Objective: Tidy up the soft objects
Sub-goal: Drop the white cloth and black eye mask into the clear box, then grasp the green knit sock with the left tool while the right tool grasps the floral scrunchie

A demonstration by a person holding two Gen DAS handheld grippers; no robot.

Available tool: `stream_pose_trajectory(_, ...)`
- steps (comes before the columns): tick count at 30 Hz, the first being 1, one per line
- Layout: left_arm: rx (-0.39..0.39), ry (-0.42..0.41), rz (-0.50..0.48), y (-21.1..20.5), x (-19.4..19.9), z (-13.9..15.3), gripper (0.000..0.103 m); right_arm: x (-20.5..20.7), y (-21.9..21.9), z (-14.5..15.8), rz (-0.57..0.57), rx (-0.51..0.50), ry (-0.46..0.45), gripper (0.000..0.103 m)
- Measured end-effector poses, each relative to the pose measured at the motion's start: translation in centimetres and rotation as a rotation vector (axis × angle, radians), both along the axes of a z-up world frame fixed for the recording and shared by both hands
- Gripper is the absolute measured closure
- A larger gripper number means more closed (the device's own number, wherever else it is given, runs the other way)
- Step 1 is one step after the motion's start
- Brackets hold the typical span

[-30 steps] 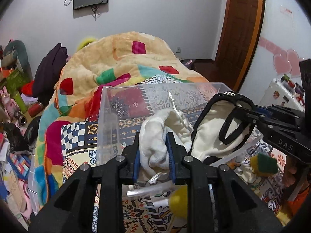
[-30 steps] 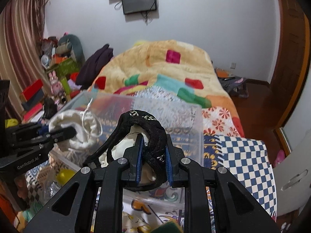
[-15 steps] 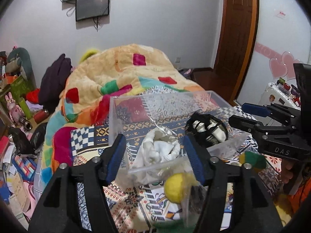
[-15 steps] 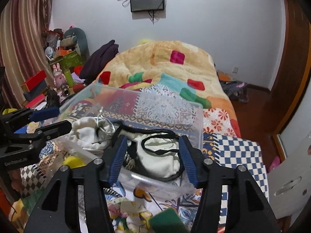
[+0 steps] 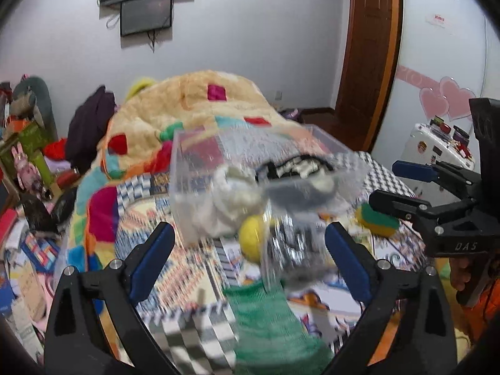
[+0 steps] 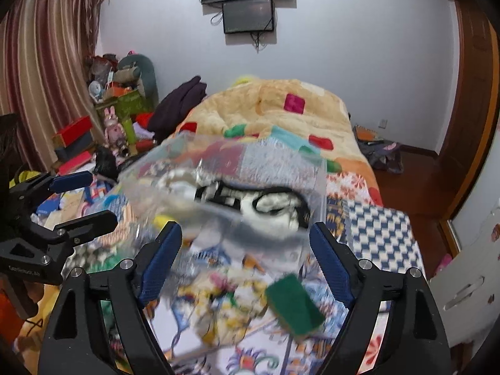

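Note:
A clear plastic bin (image 5: 193, 156) (image 6: 315, 168) sits on the patterned bed cover. Inside lie a white drawstring cloth (image 5: 237, 187) and a cream item with black straps (image 5: 300, 165) (image 6: 275, 203). My left gripper (image 5: 247, 250) is open and empty, drawn back in front of the bin. My right gripper (image 6: 243, 250) is open and empty too, on the bin's right side; it also shows in the left wrist view (image 5: 403, 184). A yellow ball (image 5: 251, 240), a green net cloth (image 5: 268, 322) and a green-and-yellow sponge (image 6: 293, 303) (image 5: 375, 218) lie on the cover near me. Both views are blurred.
A large orange patchwork quilt (image 5: 193, 106) is heaped behind the bin. Clutter of boxes and toys (image 6: 109, 118) fills the left side by the curtain. A white cabinet (image 5: 437, 147) stands at the right, and a wooden door (image 5: 368, 50) beyond it.
Both grippers let go of their cloth items, which now lie in the bin. Both jaws opened wide and pulled back and up from the bin.

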State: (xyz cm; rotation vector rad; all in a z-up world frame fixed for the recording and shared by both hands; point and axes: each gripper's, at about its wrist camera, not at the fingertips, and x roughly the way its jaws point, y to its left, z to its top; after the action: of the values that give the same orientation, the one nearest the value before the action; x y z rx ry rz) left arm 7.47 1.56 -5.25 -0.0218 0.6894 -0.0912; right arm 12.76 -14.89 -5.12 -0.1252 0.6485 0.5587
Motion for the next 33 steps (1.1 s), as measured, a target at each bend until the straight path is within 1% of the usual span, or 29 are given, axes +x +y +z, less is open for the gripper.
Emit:
stream_pose_trajectory(5,-0.041,0.078,0.025,0.6,-0.8,-2.6,0.005,-1.0,0.4,-2.7,0.026,-0.007,0.088,0.021)
stream_pose_trajectory(10,-0.073,0.150,0.051,1.1,-1.5,-5.1,0.005,-1.0,1.0,-5.1,0.048,-0.027,0.164,0.021)
stream_pose_trajectory(14,-0.096,0.167,0.041,0.9,-1.8,-6.1,0.005,-1.4,0.8,-6.4,0.040,-0.031,0.197,0.022)
stream_pose_trajectory(15,-0.092,0.162,0.041,0.7,-1.9,-6.2,0.005,-1.3,0.8,-6.6,0.036,-0.032,0.203,0.024)
stream_pose_trajectory(16,-0.082,0.153,0.041,0.5,-2.1,-6.2,0.005,-1.2,0.8,-6.7,0.033,-0.032,0.208,0.029)
stream_pose_trajectory(17,-0.074,0.146,0.037,0.3,-2.2,-6.3,0.005,-1.2,0.7,-6.7,0.030,-0.034,0.212,0.031)
stream_pose_trajectory(19,-0.061,0.135,0.030,-0.1,-2.5,-6.4,0.007,-1.1,0.7,-7.1,0.030,-0.036,0.228,0.042)
stream_pose_trajectory(21,-0.044,0.127,0.033,-0.4,-2.7,-6.4,0.013,-1.0,0.8,-7.5,0.034,-0.042,0.245,0.046)
stream_pose_trajectory(22,-0.041,0.123,0.033,-0.4,-2.8,-6.4,0.015,-1.2,0.8,-7.5,0.031,-0.048,0.231,0.048)
stream_pose_trajectory(23,-0.039,0.119,0.035,-0.5,-2.9,-6.4,0.019,-1.3,0.9,-7.5,0.031,-0.055,0.227,0.050)
stream_pose_trajectory(24,-0.037,0.115,0.037,-0.5,-3.0,-6.4,0.026,-1.4,1.0,-7.5,0.031,-0.060,0.221,0.056)
stream_pose_trajectory(25,-0.035,0.113,0.037,-0.4,-3.0,-6.3,0.029,-1.5,1.1,-7.6,0.030,-0.063,0.216,0.065)
stream_pose_trajectory(27,-0.028,0.108,0.035,-0.3,-3.2,-6.3,0.043,-1.6,0.9,-7.5,0.030,-0.062,0.212,0.074)
stream_pose_trajectory(28,-0.021,0.106,0.036,-0.2,-3.3,-6.3,0.046,-1.6,0.8,-7.6,0.030,-0.056,0.213,0.078)
stream_pose_trajectory(29,-0.018,0.103,0.045,-0.1,-3.4,-6.2,0.053,-1.6,0.8,-7.5,0.030,-0.053,0.214,0.080)
stream_pose_trajectory(31,-0.029,0.093,0.059,0.2,-3.7,-6.1,0.058,-1.7,0.6,-7.3,0.026,-0.041,0.208,0.083)
stream_pose_trajectory(33,-0.027,0.089,0.078,0.6,-3.9,-6.0,0.067,-2.0,0.2,-6.7,0.020,-0.031,0.191,0.084)
